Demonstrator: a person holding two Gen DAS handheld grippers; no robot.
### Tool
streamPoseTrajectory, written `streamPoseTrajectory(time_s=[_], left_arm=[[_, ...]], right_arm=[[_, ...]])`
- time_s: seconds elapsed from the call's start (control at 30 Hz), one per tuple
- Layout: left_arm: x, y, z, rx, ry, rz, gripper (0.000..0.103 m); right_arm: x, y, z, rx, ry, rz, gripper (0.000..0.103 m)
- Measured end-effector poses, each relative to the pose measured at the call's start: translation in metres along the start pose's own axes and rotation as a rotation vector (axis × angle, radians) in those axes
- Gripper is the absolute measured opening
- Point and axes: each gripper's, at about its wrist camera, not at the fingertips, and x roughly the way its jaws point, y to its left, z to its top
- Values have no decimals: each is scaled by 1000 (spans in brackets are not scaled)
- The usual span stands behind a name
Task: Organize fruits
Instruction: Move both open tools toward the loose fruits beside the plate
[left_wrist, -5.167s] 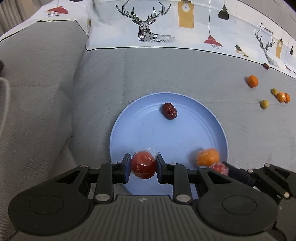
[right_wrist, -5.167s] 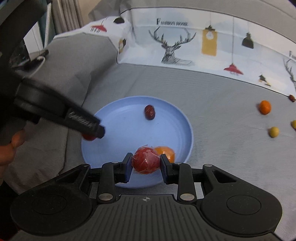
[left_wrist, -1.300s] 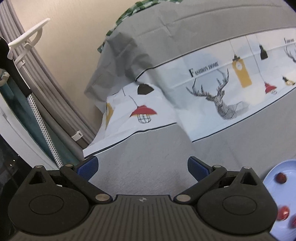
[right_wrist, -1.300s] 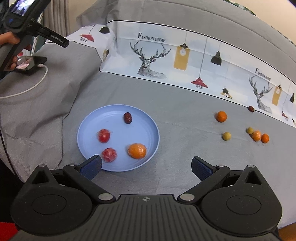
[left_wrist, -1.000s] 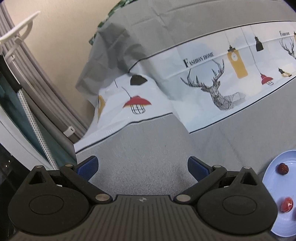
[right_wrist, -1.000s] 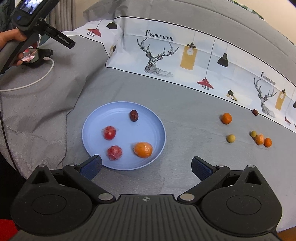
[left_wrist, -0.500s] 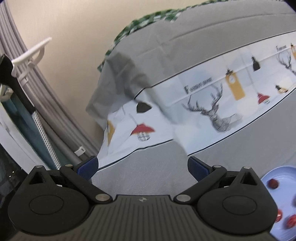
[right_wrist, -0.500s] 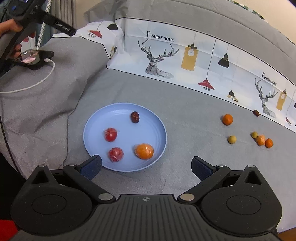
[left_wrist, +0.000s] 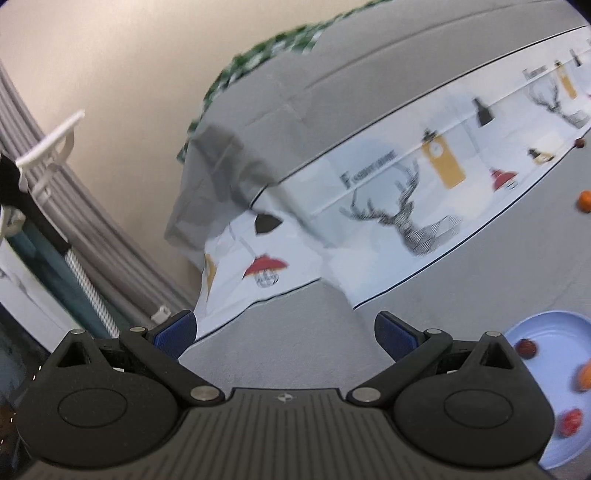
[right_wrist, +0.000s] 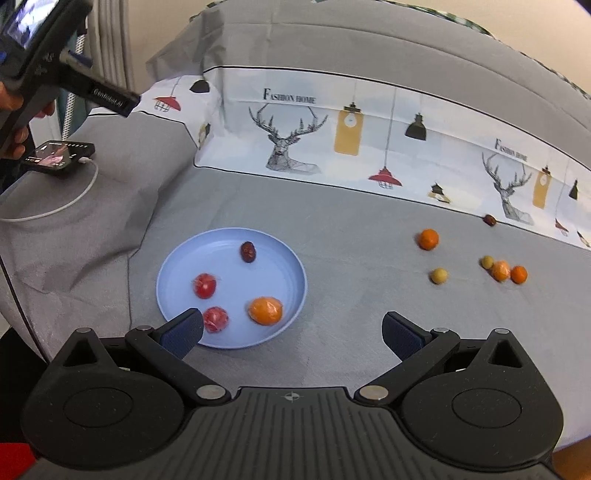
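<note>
On the blue plate (right_wrist: 236, 236) sat four fruits; six more lay well right of it. Both sets of fingers, left (left_wrist: 284, 328) and right (right_wrist: 291, 330), gaped wide, empty. Risk: round fruit rolling off the soft grey cover (right_wrist: 351, 229) if nudged.

Left gripper (left_wrist: 284, 328) fingers (left_wrist: 173, 330) spread, empty; blue plate (left_wrist: 576, 435) w/ fruit far right.

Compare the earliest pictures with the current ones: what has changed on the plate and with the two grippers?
Both grippers let go: the left gripper and right gripper released their wrapped red fruits onto the blue plate, opened and drew back. The date and orange stayed.
</note>
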Motion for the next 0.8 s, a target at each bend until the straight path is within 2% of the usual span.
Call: streamPoseTrajectory(time_s=[0.17,0.3,0.47,0.6,0.8], left_arm=[[47,17,-14,-53,84,-19,103],[64,20,-24,-49,97,-20,103],[74,21,-35,-35,113,-3,103],[81,21,-41,-33,139,-23,103],[71,23,-35,-31,100,10,103]], right_arm=[[8,-5,-3,14,45,-29,102],[18,1,2,-5,72,-38,102],[27,16,8,-44,83,-17,102],[33,24,8,-81,93,-5,102],[34,19,9,-63,98,-15,102]])
